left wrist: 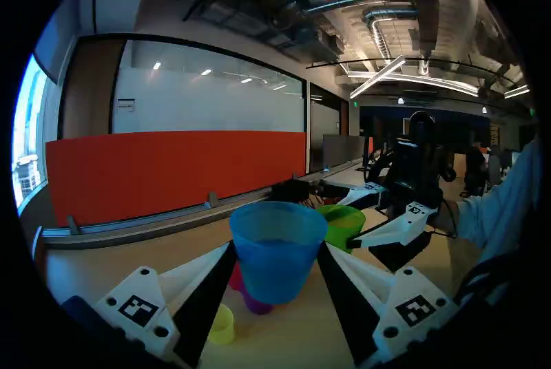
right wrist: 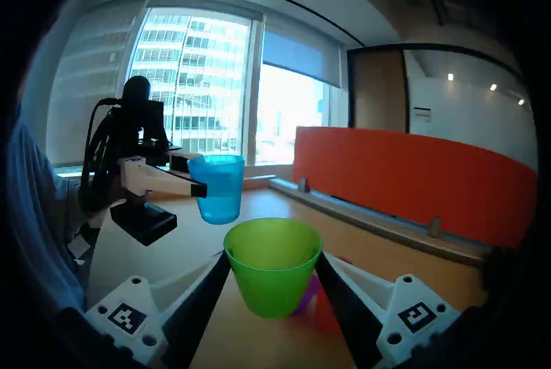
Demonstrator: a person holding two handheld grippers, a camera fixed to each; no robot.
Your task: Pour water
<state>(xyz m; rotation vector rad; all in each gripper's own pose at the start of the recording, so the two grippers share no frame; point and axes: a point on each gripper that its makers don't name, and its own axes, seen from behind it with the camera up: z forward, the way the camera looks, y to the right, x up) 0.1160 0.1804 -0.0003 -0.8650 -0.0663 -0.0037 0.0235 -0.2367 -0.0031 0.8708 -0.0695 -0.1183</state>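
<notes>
My left gripper is shut on a translucent blue cup, held upright above the wooden table; a darker band inside it looks like water. Just beyond it the right gripper holds a green cup. In the right gripper view, the right gripper is shut on that green cup, upright, and I see nothing inside it. The left gripper holds the blue cup farther off to the left, higher than the green one. The two cups stay apart.
Small cups stand on the table under the held ones: yellow, purple, and a red one. An orange partition with a metal rail runs along the table's far edge. A person's sleeve is at the right.
</notes>
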